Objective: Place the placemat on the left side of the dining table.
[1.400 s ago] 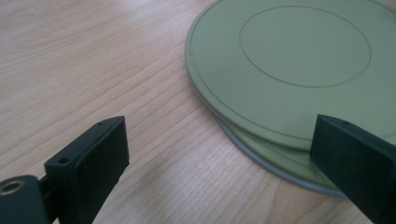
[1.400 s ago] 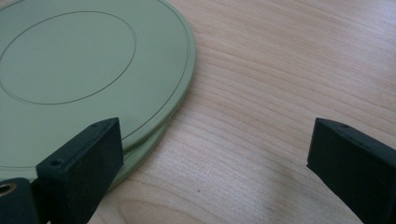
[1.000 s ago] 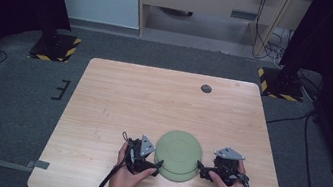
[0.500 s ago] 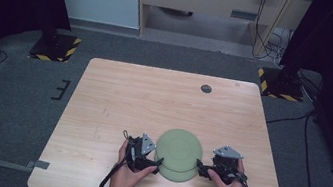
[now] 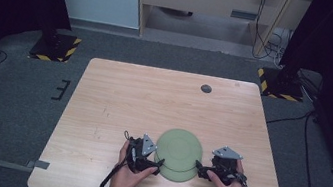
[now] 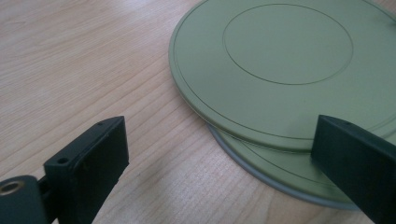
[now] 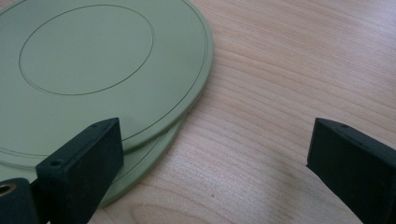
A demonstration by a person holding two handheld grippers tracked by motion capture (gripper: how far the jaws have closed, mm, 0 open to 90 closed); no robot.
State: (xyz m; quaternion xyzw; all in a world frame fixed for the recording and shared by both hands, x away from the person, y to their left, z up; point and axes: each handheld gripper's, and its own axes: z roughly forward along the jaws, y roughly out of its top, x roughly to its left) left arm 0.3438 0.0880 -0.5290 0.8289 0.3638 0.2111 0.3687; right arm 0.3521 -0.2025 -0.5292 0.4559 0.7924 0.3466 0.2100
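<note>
1. Left gripper (image 5: 155,165) sits at the left edge of the stacked green plates, its jaws spread wide and holding nothing; in the left gripper view (image 6: 219,158) one jaw stands over bare wood and the other over the lower plate's rim
2. Right gripper (image 5: 200,169) sits at the right edge of the same stack, jaws likewise spread wide and empty; in the right gripper view (image 7: 215,158) one jaw hangs over the stack's rim and the other over bare wood beside it
3. The top plate (image 5: 179,148) lies flat on the bottom plate (image 5: 176,176), shifted a little toward the far side, so a crescent of the bottom plate shows on the person's side; whether either gripper touches the stack cannot be told
4. Both plates (image 6: 287,44) are pale green with a faint ring scored in the middle, and the stack rests on the wooden table (image 5: 118,96) near its front edge, between the two grippers
5. A small dark round disc (image 5: 206,88) lies well beyond the plates, near the table's far edge
6. The person's hands (image 5: 125,180) grip both tools just in front of the stack
</note>
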